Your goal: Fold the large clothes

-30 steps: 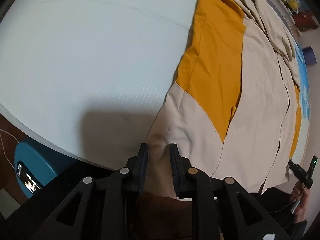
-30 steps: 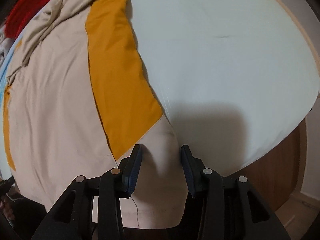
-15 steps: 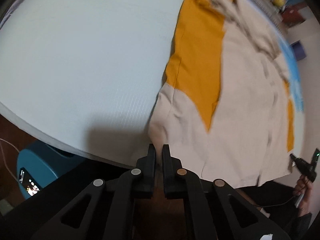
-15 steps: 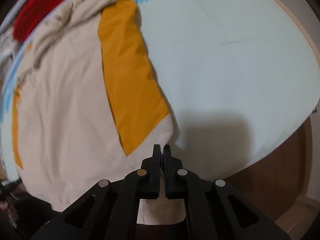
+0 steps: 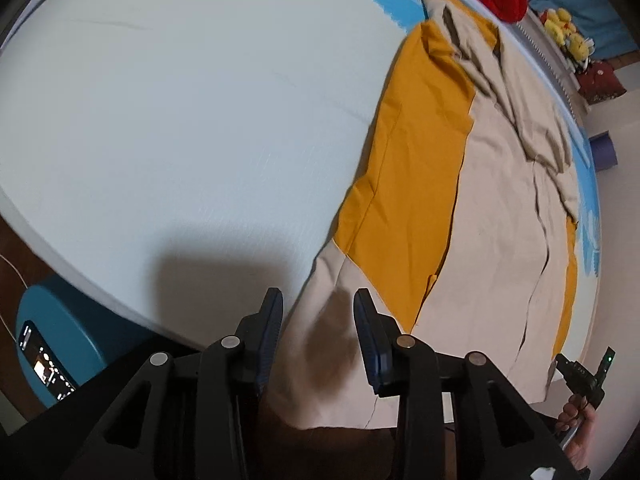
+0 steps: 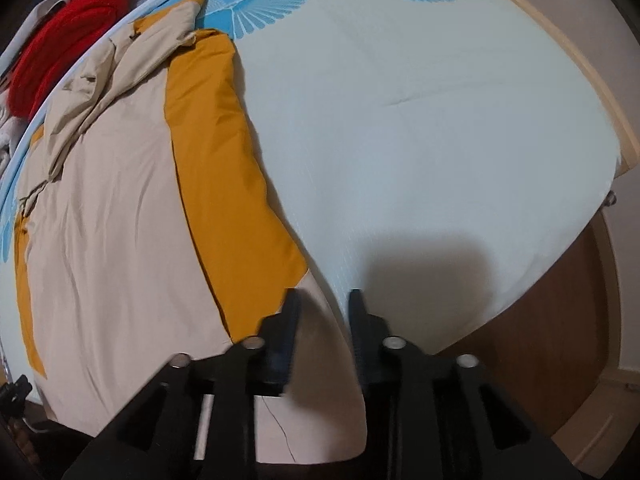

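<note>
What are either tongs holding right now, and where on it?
Nothing. Both the left tongs and right tongs have just opened, standing apart over the near hem corners of the beige-and-orange garment without pinching it.

A wide bed point(image 6: 440, 128) fills most of both views, covered by a pale sheet point(image 5: 180, 100) printed with blue feathery patterns toward its far end. Dark brown wooden floor point(image 6: 560, 352) shows past the mattress edge, meeting a pale wall point(image 6: 628, 344). A teal round stool point(image 5: 68, 344) stands beside the bed, and yellow plush toys point(image 5: 568, 34) sit beyond it.
</note>
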A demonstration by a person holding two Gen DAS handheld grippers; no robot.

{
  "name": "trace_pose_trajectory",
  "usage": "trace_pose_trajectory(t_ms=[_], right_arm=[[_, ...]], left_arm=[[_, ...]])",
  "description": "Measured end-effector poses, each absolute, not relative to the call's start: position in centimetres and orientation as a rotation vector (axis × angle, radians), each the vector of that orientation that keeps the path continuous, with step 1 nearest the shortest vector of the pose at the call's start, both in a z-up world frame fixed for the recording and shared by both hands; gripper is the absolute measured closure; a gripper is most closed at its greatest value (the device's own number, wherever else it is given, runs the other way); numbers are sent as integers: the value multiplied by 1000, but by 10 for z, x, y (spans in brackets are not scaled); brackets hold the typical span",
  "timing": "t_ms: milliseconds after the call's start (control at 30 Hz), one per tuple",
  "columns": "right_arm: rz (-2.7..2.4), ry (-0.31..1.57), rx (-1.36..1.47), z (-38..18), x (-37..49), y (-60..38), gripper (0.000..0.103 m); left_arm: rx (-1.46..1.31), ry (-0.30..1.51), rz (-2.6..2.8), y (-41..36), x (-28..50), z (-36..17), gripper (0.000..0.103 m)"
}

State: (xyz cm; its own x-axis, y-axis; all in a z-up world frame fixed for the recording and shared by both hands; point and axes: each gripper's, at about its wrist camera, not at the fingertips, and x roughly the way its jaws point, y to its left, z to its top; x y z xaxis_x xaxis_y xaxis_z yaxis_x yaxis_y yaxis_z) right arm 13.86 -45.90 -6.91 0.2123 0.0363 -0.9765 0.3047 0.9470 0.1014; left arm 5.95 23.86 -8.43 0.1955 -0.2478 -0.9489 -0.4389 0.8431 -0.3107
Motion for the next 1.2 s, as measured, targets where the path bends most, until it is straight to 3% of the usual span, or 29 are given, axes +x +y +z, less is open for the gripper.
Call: trace_pose_trajectory(t_ms=[333, 433, 467, 500, 533, 567, 667, 733, 867, 967, 1033, 1067, 1100, 1200], right_arm=[[-164, 1409, 214, -88, 130, -436, 66], [-145, 1404, 190, -86, 131, -429, 79], [-136, 1400, 182, -85, 132, -425, 91], [-124, 1390, 182, -83, 132, -423, 95], [-120, 1377, 191, -79, 132, -421, 97], [-118, 1368, 201, -76, 133, -422, 98], [-130, 1350, 247, -68, 130, -432, 98], [-144, 1357, 273, -70, 128, -437, 97], [-157, 1392, 239, -81, 126, -436, 81], [-147, 1399, 150, -81, 124, -424, 78], [-138, 1397, 126, -79, 123, -421, 78], [-134, 1395, 129, -79, 125, -418, 84], [-124, 1390, 137, -77, 125, -417, 97], [-108, 1358, 161, -68, 123, -416, 98]], left_arm=[[-436, 1464, 160, 213, 74, -107, 66], [-372, 1462, 171, 207, 76, -111, 67], [-343, 1459, 169, 203, 76, -111, 69], [-320, 1457, 163, 201, 77, -110, 83], [-296, 1461, 154, 198, 77, -110, 94], [-292, 1455, 149, 196, 77, -108, 95], [-302, 1446, 147, 197, 76, -106, 94], [-306, 1457, 162, 200, 77, -110, 88], [-287, 1461, 151, 197, 79, -112, 86], [-252, 1461, 154, 193, 80, -113, 86], [-249, 1456, 153, 193, 81, -112, 93], [-254, 1453, 150, 193, 81, -111, 94], [-257, 1451, 148, 192, 81, -111, 95], [-263, 1445, 146, 192, 82, -110, 95]])
